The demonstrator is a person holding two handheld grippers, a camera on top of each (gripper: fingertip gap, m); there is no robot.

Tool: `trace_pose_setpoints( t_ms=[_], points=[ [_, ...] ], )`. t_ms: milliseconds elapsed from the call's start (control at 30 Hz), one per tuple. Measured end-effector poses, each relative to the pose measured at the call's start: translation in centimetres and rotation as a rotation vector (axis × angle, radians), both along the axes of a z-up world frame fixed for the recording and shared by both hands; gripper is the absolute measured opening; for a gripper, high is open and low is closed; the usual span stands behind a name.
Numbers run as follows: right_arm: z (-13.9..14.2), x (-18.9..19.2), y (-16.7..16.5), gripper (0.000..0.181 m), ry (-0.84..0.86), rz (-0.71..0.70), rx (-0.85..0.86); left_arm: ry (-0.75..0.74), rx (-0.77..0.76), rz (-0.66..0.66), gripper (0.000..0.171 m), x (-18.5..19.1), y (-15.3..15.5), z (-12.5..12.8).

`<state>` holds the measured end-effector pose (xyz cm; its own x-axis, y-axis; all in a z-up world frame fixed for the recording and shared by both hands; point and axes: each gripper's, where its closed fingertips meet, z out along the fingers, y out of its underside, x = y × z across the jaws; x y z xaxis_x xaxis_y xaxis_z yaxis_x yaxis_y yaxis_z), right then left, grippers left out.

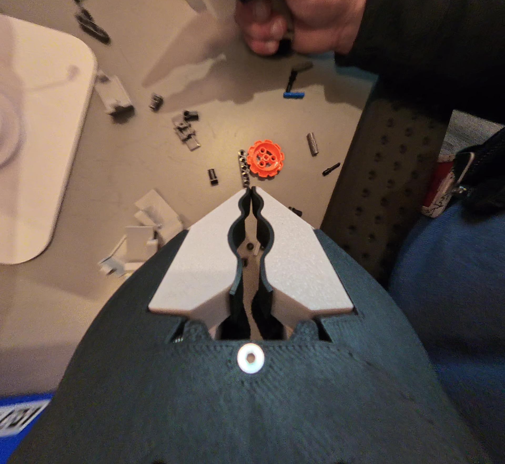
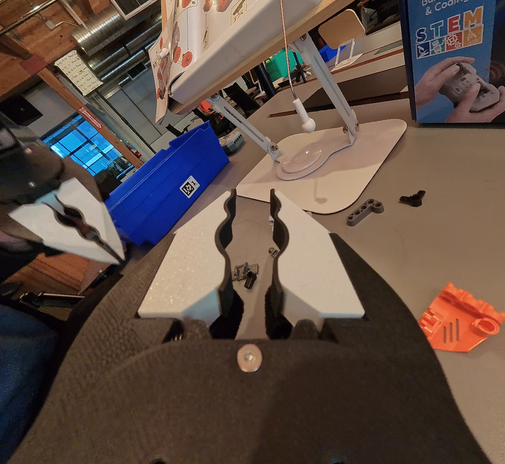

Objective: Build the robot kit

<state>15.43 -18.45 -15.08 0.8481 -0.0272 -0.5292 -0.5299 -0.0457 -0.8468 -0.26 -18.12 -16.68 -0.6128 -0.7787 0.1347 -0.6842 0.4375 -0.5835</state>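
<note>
Grey table is littered with small building parts. Left tool has its tips together on nothing, hovering just short of a thin grey holed beam lying lengthwise ahead, orange gear touching it. Right tool sits spread apart over small grey bits.
</note>
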Motion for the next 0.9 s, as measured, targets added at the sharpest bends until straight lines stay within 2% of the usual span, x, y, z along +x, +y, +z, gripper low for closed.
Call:
trace_pose_setpoints(
  t_ms=[100,167,233,367,467,567,667,767,867,900],
  points=[
    [0.0,0.0,0.0,0.022,0.001,0.000,0.003,-0.090,-0.013,0.057,0.000,-0.2,3.1,4.1],
    [0.0,0.0,0.0,0.022,0.002,0.001,0.003,-0.125,0.038,0.147,0.003,-0.5,7.3,6.0],
    [0.0,0.0,0.0,0.022,0.000,0.002,0.001,-0.144,0.122,0.260,0.010,-1.0,13.0,7.0],
    [0.0,0.0,0.0,0.022,-0.001,0.001,0.002,-0.095,0.264,0.496,0.019,-2.9,24.7,5.9],
    [0.1,0.0,0.0,0.022,-0.002,0.000,0.005,-0.046,0.216,0.594,0.023,-3.1,29.8,3.5],
    [0.1,0.0,-0.1,0.022,-0.005,-0.003,0.010,0.064,0.204,0.616,0.040,-2.8,32.2,0.2],
    [0.2,0.0,-0.1,0.022,-0.005,-0.006,0.016,0.140,0.254,0.570,0.039,-2.1,33.4,-3.0],
    [0.3,0.0,-0.1,0.022,-0.006,-0.007,0.017,0.228,0.327,0.467,0.039,-2.2,33.6,-6.0],
    [0.3,0.1,-0.2,0.022,-0.006,-0.010,0.022,0.234,0.304,0.472,0.029,-1.8,33.7,-6.7],
    [0.3,0.1,-0.2,0.022,-0.006,-0.010,0.023,0.229,0.299,0.476,0.021,-1.8,33.8,-6.7]
  ],
)
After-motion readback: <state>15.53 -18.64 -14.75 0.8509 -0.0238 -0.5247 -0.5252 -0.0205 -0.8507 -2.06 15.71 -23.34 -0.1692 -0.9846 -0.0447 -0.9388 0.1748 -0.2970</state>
